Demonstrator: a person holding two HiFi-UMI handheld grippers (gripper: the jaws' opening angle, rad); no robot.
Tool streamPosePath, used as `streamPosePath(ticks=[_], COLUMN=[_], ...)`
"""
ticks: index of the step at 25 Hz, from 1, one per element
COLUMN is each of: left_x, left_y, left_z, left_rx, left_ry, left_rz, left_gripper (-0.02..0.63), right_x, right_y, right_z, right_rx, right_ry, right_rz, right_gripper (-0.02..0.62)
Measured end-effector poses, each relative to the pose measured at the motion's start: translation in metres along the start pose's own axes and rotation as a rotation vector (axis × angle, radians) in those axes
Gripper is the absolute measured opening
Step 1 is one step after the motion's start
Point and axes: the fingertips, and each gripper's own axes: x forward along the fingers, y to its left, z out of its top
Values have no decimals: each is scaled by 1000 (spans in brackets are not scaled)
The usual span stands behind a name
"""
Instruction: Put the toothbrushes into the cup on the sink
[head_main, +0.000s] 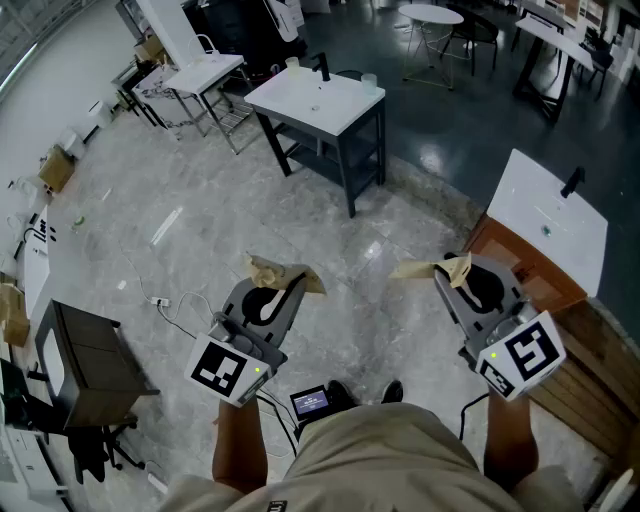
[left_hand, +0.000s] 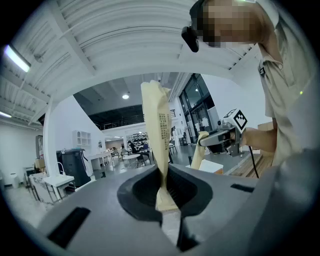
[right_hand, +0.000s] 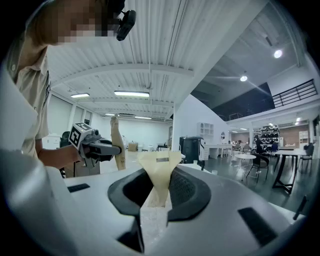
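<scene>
In the head view I hold both grippers low over a grey marble floor. My left gripper (head_main: 285, 281) is shut on a flat beige toothbrush packet (head_main: 264, 268), which stands up between the pads in the left gripper view (left_hand: 157, 125). My right gripper (head_main: 450, 272) is shut on a second beige packet (head_main: 425, 268), pinched at its narrow end in the right gripper view (right_hand: 159, 167). Far ahead stands a white sink table (head_main: 345, 110) with a black faucet (head_main: 323, 68) and a small cup (head_main: 369, 82). A second white sink top (head_main: 535, 225) lies to the right.
A wooden cabinet (head_main: 565, 290) carries the right sink top, close to my right gripper. A dark cabinet (head_main: 88, 362) stands at the left, with a cable (head_main: 170, 305) on the floor beside it. More white tables (head_main: 205, 72) and a round table (head_main: 430, 15) are at the back.
</scene>
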Motion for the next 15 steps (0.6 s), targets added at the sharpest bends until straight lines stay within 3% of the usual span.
streamPosePath(ticks=[15], left_x=[23], left_y=[-35], left_z=[9], left_rx=[14], left_ry=[15], left_rz=[21], left_gripper=[31], right_x=[-33], right_y=[-26], right_z=[-8], right_rx=[35], right_ry=[-25], right_rz=[24], right_gripper=[81])
